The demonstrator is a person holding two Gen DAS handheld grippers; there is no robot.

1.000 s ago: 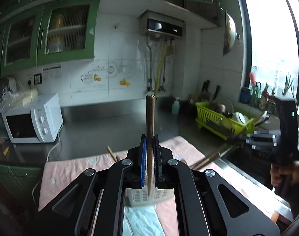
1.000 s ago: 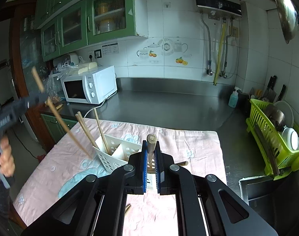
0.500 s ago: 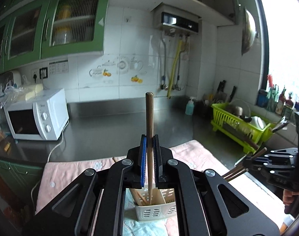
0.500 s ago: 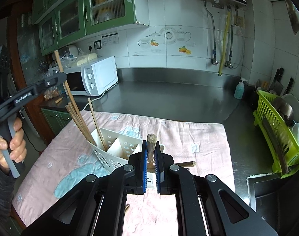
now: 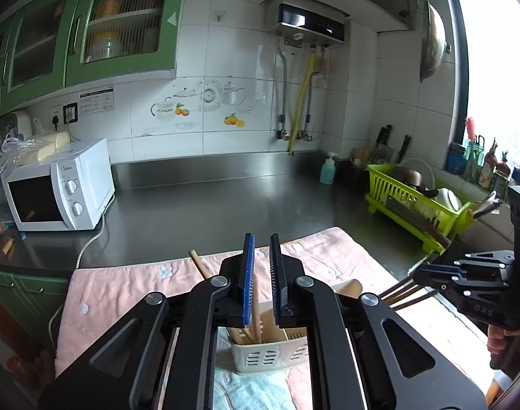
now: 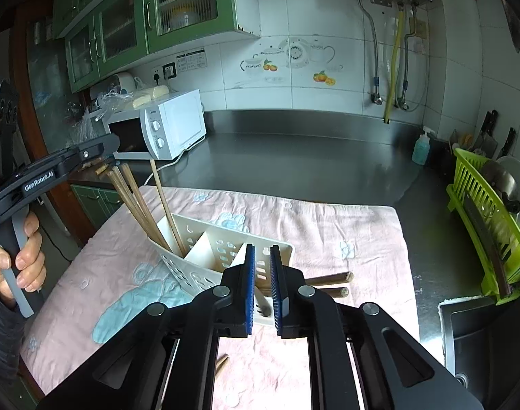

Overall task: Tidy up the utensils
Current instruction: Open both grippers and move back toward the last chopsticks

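Ahead of the right claw: one caddy (image 6: 205, 249) holding four chopsticks (image 6: 136, 205), two handles (image 6: 328, 283) beside it, one microwave (image 6: 164, 130), one rack (image 6: 489, 225).

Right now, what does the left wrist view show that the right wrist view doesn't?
Only the left wrist view: the windowsill bottles by the bright window. Only the right wrist view: the sink corner and a fork in the caddy. Both: the white caddy holding chopsticks, the pink cloth, the microwave and the green dish rack.
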